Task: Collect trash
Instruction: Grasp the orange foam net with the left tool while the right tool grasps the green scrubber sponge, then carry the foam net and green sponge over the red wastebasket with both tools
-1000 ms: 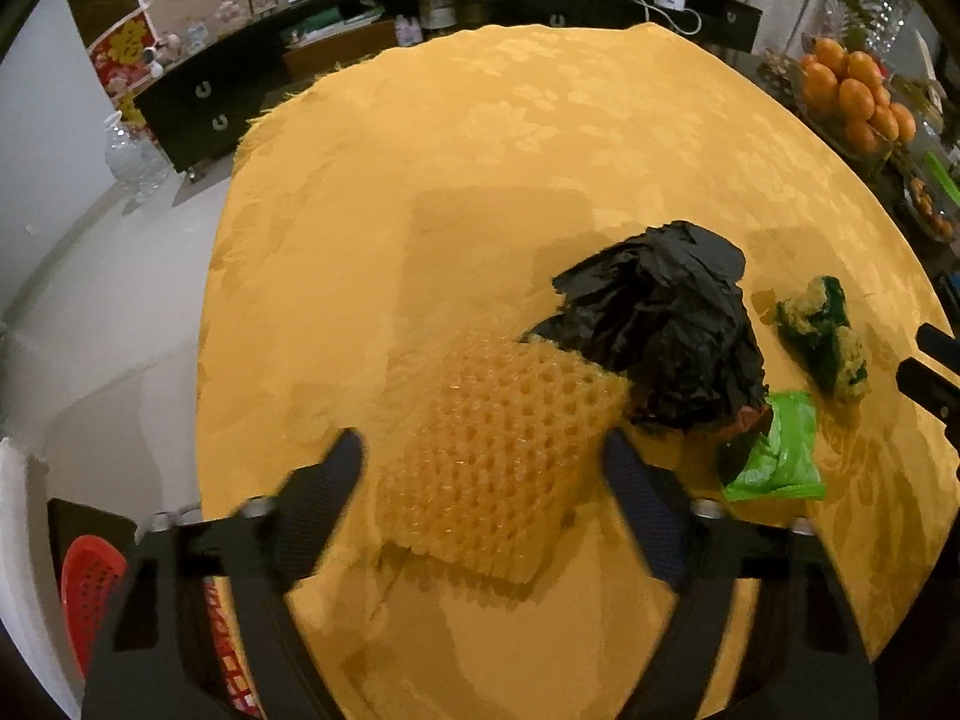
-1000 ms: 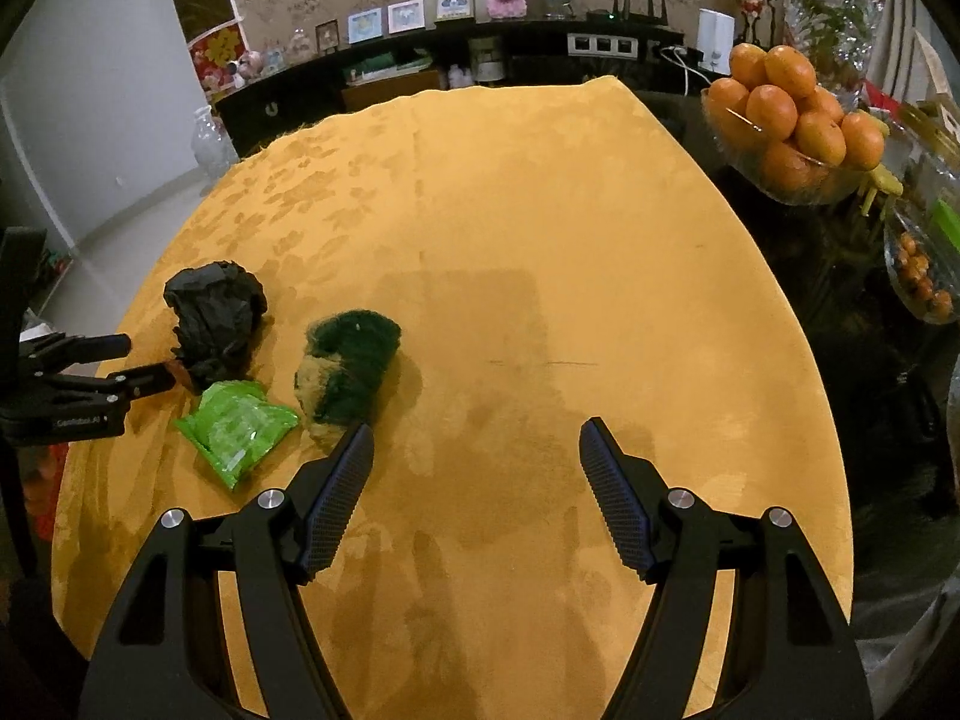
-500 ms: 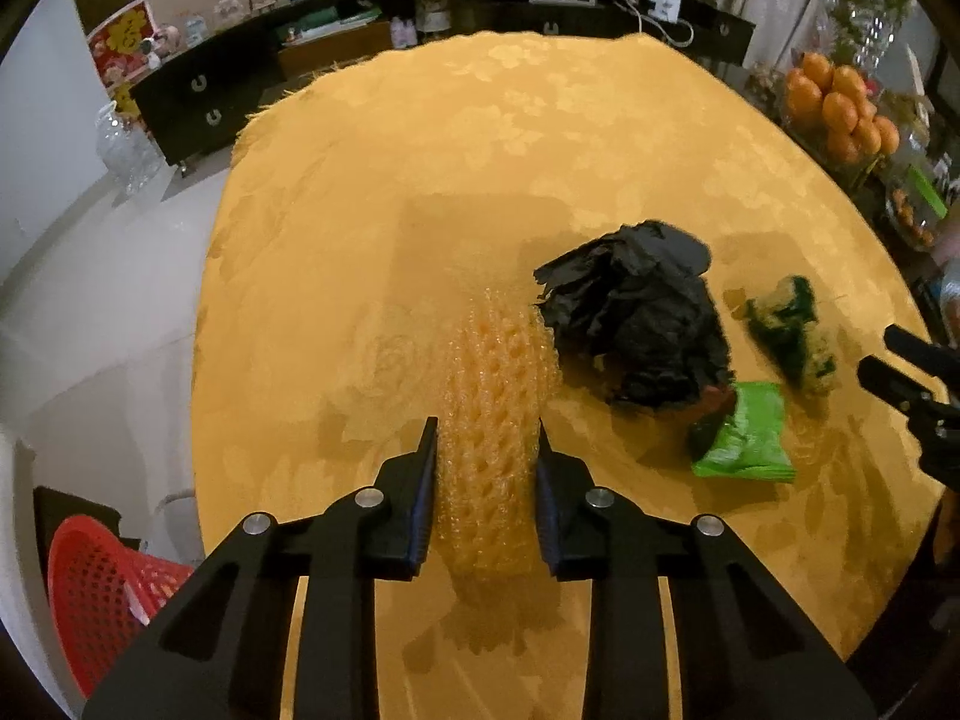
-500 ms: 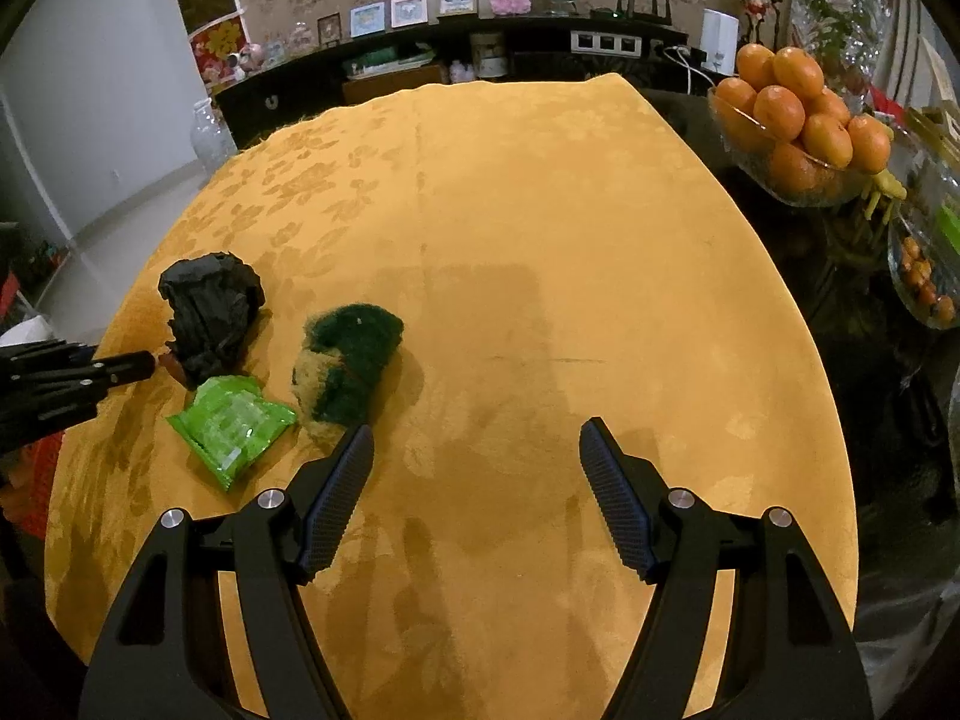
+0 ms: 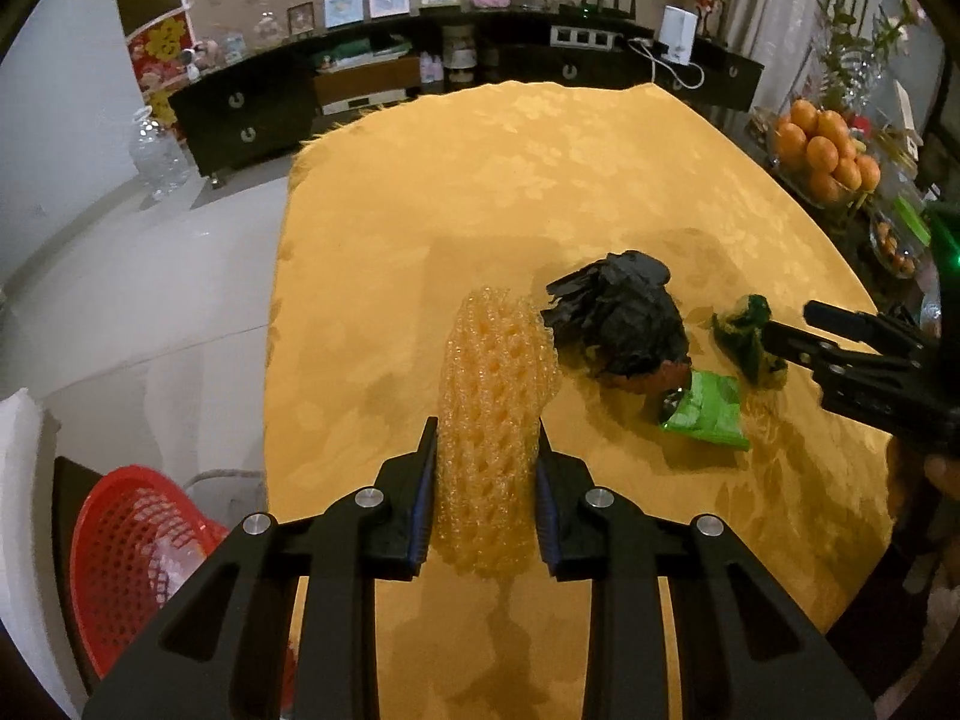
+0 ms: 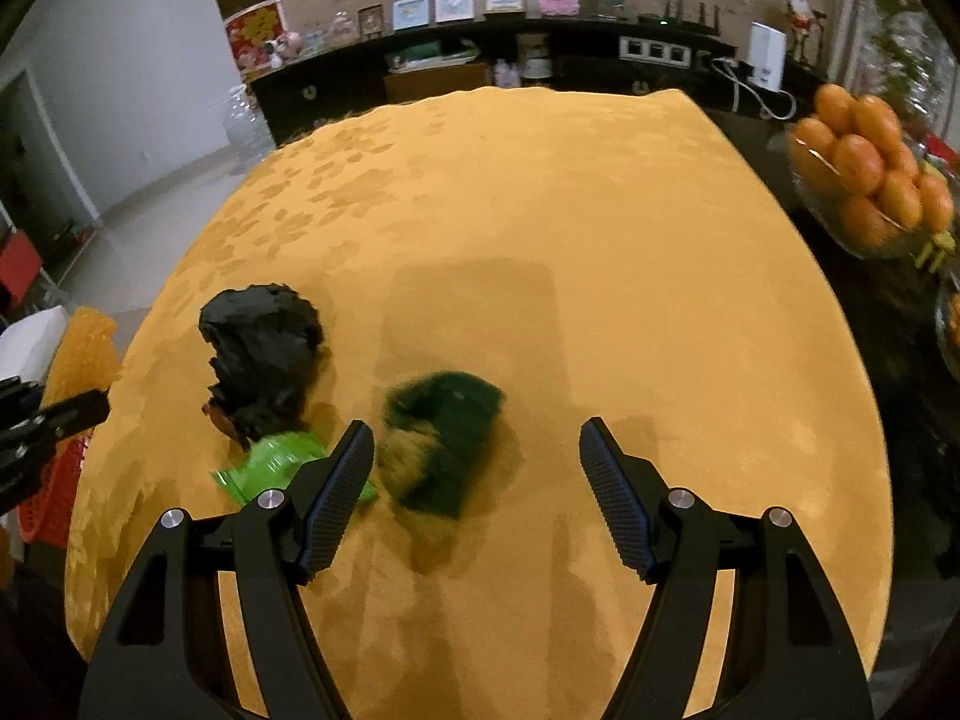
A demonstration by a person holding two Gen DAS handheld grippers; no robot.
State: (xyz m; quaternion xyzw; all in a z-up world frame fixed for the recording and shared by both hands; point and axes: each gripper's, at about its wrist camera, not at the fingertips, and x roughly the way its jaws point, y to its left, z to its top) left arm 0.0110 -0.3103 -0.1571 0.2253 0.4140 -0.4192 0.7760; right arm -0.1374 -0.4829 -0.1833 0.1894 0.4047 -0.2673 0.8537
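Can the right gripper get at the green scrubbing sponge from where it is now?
Probably yes. The right gripper is open, and the green sponge lies just ahead between its fingers with nothing on top of it. The green wrapper lies close to the left finger, so it might get nudged.

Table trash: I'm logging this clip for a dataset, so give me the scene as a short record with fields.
surface: table under a yellow cloth
left gripper: shut on the foam fruit net, squeezed between its fingers
right gripper: open, holding nothing, over the green scouring pad
trash on the cloth: crumpled black bag, green wrapper, green scouring pad
bin: red basket on the floor left of the table
not trash: bowl of oranges at the right edge
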